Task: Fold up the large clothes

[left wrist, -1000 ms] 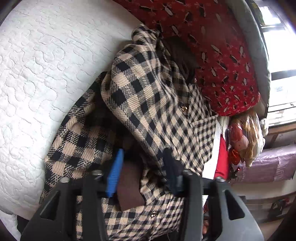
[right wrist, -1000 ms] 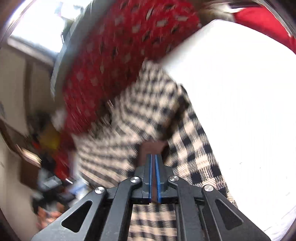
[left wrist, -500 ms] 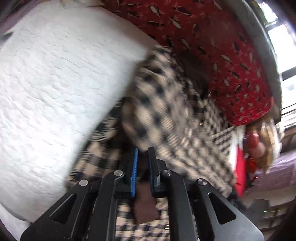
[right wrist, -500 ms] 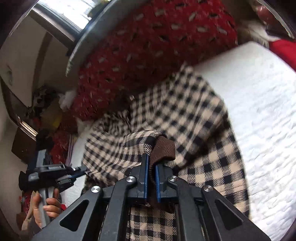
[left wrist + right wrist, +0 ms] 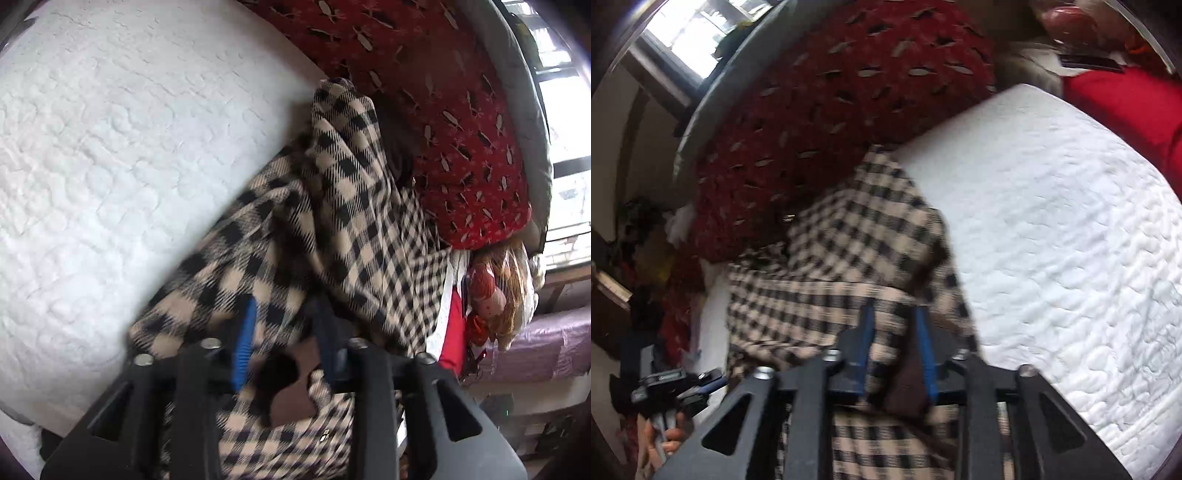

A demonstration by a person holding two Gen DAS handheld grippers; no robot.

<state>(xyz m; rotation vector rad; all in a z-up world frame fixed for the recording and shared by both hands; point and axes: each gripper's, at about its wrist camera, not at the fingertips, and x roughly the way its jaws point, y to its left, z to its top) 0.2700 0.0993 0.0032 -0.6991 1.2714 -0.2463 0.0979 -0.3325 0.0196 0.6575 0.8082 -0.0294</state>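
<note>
A beige-and-black checked garment [image 5: 343,229] with a brown lining lies bunched on the white quilted bed [image 5: 110,147], against a red patterned pillow [image 5: 443,110]. My left gripper [image 5: 286,332] is open, its blue-padded fingers either side of a fold of the cloth. In the right wrist view the same garment [image 5: 849,258] lies folded over itself. My right gripper [image 5: 895,343] is open just over the cloth, with the brown lining [image 5: 905,384] between its jaws. The left gripper also shows in the right wrist view [image 5: 676,387], held in a hand at the lower left.
The red pillow [image 5: 831,92] and a grey cushion edge [image 5: 528,129] border the garment at the back. Red cloth [image 5: 1126,107] lies at the bed's far corner. Cluttered items and a purple cover [image 5: 535,343] sit beside the bed. A window [image 5: 694,33] is behind.
Both grippers have opened: the left was nearly shut over the cloth and the right was shut on the brown-lined fold half a second ago. The lifted fold has dropped onto the garment.
</note>
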